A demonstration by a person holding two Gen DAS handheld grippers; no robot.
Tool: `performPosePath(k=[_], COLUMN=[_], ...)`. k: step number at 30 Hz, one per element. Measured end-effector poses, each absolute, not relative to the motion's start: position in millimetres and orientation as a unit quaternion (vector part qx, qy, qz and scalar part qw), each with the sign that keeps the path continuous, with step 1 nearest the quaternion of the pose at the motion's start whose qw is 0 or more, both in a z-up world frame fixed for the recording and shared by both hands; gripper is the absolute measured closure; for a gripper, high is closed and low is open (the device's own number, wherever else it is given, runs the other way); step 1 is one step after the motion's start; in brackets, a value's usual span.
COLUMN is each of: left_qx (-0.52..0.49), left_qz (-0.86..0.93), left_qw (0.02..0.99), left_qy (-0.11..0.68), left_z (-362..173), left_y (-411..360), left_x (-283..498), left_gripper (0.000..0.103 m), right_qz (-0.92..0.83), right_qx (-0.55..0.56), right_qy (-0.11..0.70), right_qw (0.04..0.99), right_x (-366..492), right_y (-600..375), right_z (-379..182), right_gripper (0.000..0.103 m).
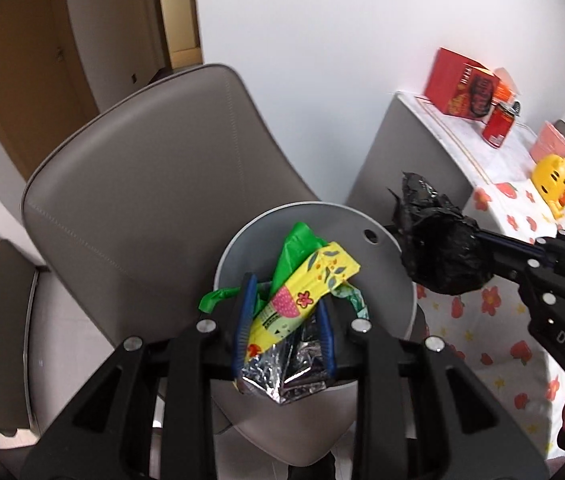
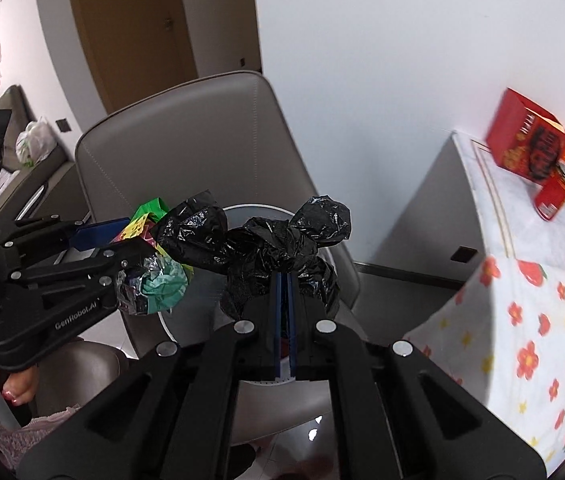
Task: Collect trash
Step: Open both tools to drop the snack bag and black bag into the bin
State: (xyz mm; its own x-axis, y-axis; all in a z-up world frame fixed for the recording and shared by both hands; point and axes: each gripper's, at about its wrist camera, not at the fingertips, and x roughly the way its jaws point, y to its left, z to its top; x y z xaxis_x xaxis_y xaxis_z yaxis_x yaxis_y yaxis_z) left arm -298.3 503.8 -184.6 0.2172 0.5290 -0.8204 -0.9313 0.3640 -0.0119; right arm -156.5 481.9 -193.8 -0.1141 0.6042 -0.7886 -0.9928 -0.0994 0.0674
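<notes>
Trash is already in both claws, held above the round grey plastic bin (image 1: 386,280) that stands on the seat of the grey leather chair (image 1: 142,184). The left gripper (image 1: 284,320) is partly closed on a bundle of wrappers: a yellow flowered packet (image 1: 302,296), crinkled silver foil (image 1: 282,376) and a scrap of green plastic film (image 1: 296,248), at lower centre of the left view, directly over the bin's mouth. The right gripper (image 2: 283,300) has its blue pads nearly together, pinching a crumpled black plastic bag (image 2: 278,244).

To drop well, I judge each claw should be centred over the opening before parting, since light film may cling to the pads or drift past the rim.

The left view shows the black bag at the right of the frame, beside the rim and perhaps not over the opening. The right view shows the person's hand (image 2: 2,380) at lower left, and hides most of the bin behind the bag.
</notes>
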Motion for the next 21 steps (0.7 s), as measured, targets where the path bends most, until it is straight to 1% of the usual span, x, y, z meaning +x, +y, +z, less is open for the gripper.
performPosePath(k=[4,6,8,9,10,11,12,13,15,16,17,21], left_qx=[-0.283,-0.293,-0.308,-0.312,-0.314,-0.315,-0.318,-0.32,-0.32,-0.318,-0.315,-0.313], left_qz=[0.5,0.499,0.493,0.492,0.494,0.495,0.495,0.494,0.493,0.493,0.493,0.492], left_qw=[0.727,0.723,0.723,0.723,0.72,0.72,0.718,0.718,0.719,0.719,0.719,0.723], left_qy=[0.376,0.378,0.373,0.372,0.372,0.371,0.372,0.372,0.372,0.373,0.375,0.371], left_z=[-194,-198,-202,-203,-204,-205,-206,-206,-206,-206,-206,-204], left_y=[511,515,518,519,520,520,521,521,520,520,520,521], left_x=[-300,-299,-297,-297,-297,-296,-295,-295,-294,-294,-293,-294], left_gripper=[0.074,0.072,0.068,0.062,0.054,0.051,0.049,0.048,0.047,0.045,0.045,0.041], right_qz=[0.681,0.683,0.685,0.686,0.686,0.685,0.684,0.683,0.682,0.682,0.682,0.684], right_qx=[-0.315,-0.319,-0.328,-0.331,-0.336,-0.338,-0.337,-0.336,-0.333,-0.332,-0.332,-0.332], right_qy=[0.337,0.342,0.34,0.337,0.333,0.332,0.333,0.334,0.334,0.334,0.332,0.33], right_qw=[0.568,0.561,0.555,0.553,0.553,0.553,0.554,0.556,0.559,0.559,0.56,0.559], right_x=[-164,-167,-169,-168,-167,-166,-164,-164,-161,-162,-161,-158], right_y=[503,509,512,511,511,511,511,511,511,512,512,512], right_z=[-204,-207,-208,-207,-207,-207,-208,-208,-207,-207,-207,-205], right_gripper=[0.1,0.093,0.091,0.09,0.089,0.086,0.079,0.075,0.06,0.055,0.052,0.052])
